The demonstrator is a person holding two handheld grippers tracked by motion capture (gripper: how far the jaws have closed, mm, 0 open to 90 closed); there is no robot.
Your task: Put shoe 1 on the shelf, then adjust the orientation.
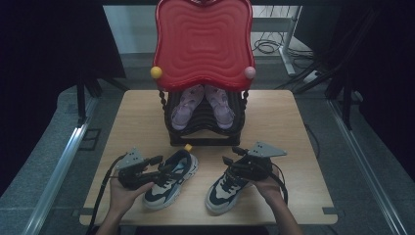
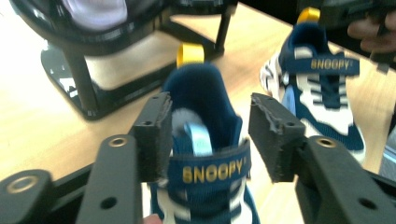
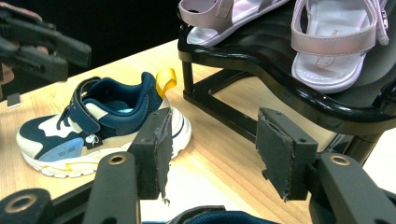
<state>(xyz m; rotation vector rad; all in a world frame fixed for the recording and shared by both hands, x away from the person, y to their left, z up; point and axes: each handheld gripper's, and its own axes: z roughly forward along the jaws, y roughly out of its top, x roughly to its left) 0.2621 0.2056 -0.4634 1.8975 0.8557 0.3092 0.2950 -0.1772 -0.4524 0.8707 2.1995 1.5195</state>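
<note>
Here, two navy-and-cream sneakers are sitting on the tabletop (image 1: 132, 117) in front of a black shoe rack (image 1: 205, 132), and each is getting its own hand-held gripper. The left hand-held gripper (image 1: 157, 163) is reaching over the left sneaker (image 1: 171, 178); its jaws are standing part-way open on either side of the shoe's tongue and strap, with the left pad at the strap's edge, though I cannot tell whether it is pressing. That straddling placement looks meant for a grip across the collar, where the shoe is narrow enough to pinch. The right hand-held gripper (image 1: 231, 155) is hovering over the right sneaker (image 1: 224, 188) with its jaws wide and nothing between them; the shoe is lying just under and behind the pads.

The left gripper view is giving what the high view cannot: the yellow heel loop (image 2: 190, 53) just beyond the jaws, the strap (image 2: 211, 171) with its lettering, and the gap between the right pad and the shoe. The right gripper view is showing the rack's lower shelf ahead of the jaws, carrying pink sandals (image 3: 334, 44), and only the dark rim of its own sneaker at the bottom edge. The high view alone is showing the red tray (image 1: 203, 41) topping the rack and both hands together.
</note>
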